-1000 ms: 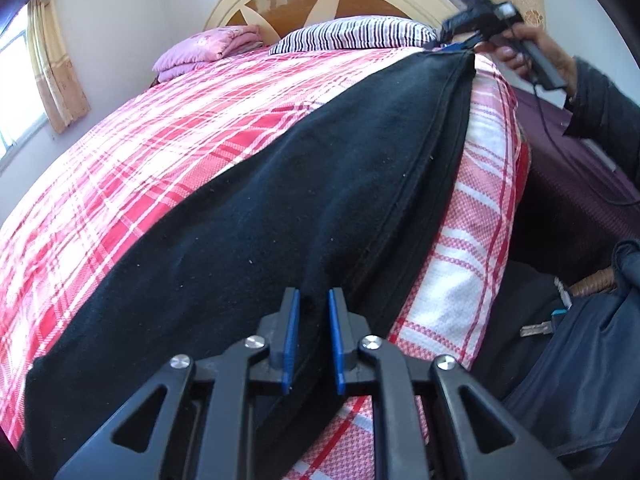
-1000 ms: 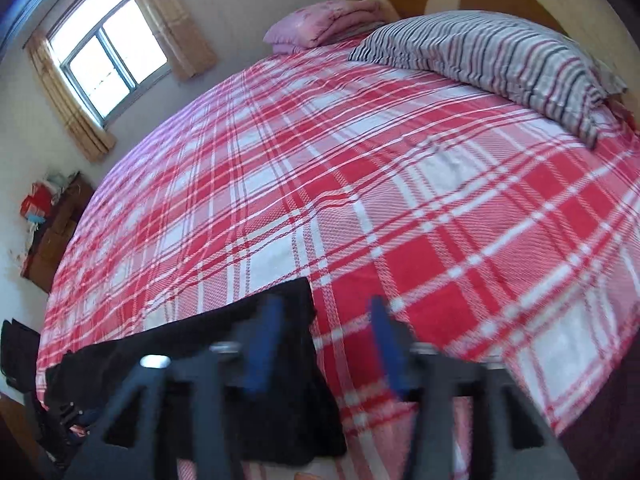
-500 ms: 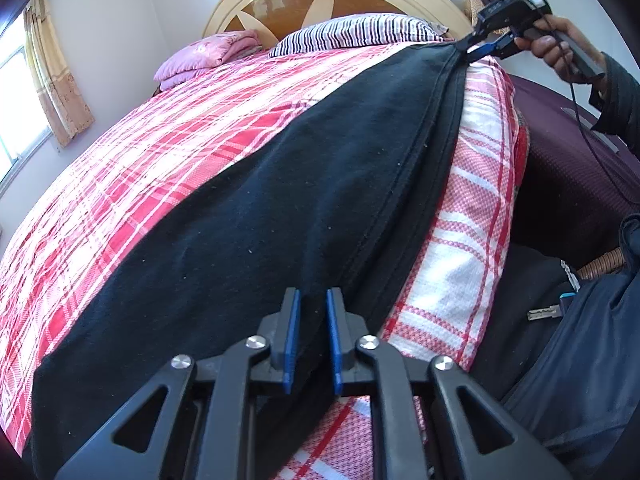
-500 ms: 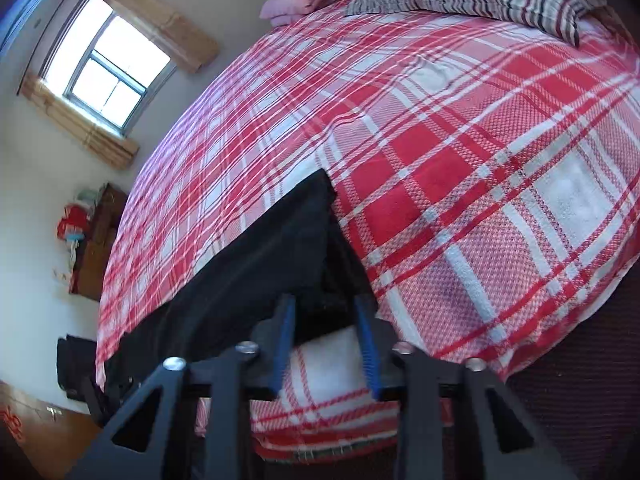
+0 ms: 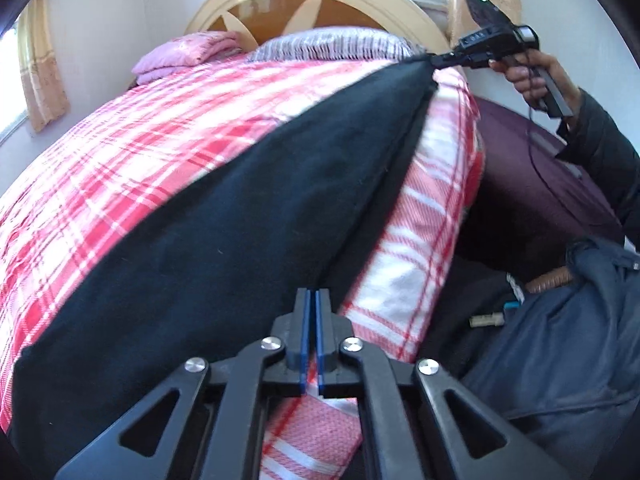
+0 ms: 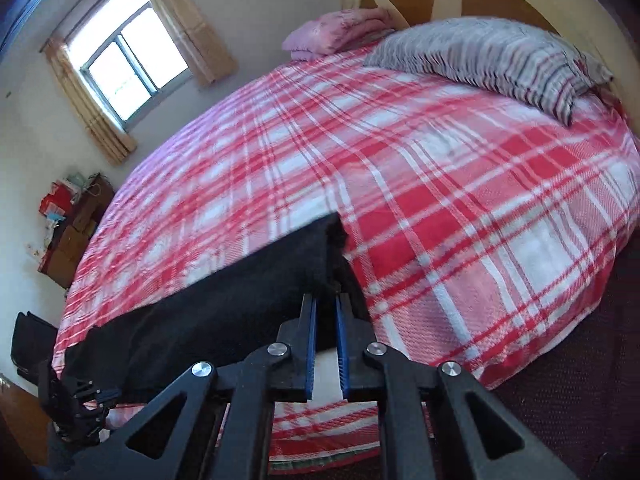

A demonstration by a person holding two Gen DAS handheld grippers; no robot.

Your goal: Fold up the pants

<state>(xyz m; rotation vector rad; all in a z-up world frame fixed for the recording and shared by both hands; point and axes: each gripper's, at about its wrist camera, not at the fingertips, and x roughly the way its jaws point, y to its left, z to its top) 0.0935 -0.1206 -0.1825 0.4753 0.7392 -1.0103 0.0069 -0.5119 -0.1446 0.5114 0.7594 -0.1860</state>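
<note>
Both ends of the pants are now pinched, so this reads as the grab-and-stretch step ahead of the first fold.

Left tongs: blue pads fully together, clamped on the near edge of the black cloth, close to the side of the bed. Right tongs: jaws closing, a narrow gap left, with a dark bunch of the far corner between the pads; the left view shows that corner pulled to a taut point at the right tongs' tip, so they look to have hold.

Pants lie flat on the plaid cover along the bed's right side. Long axis runs from the left tongs up toward the striped pillow and headboard, roughly parallel to the mattress edge. Stretched fairly smooth, with one lengthwise seam or fold line near the outer edge. Can't tell which end is waist and which is hem: fabric is plain black, no detail visible.

Next move, my guess: keep tension, lift one end clear of the cover and carry it over to meet the other end, halving the length. Needs both grips firm, the edges kept aligned, and no dragging of the plaid cover underneath.
</note>
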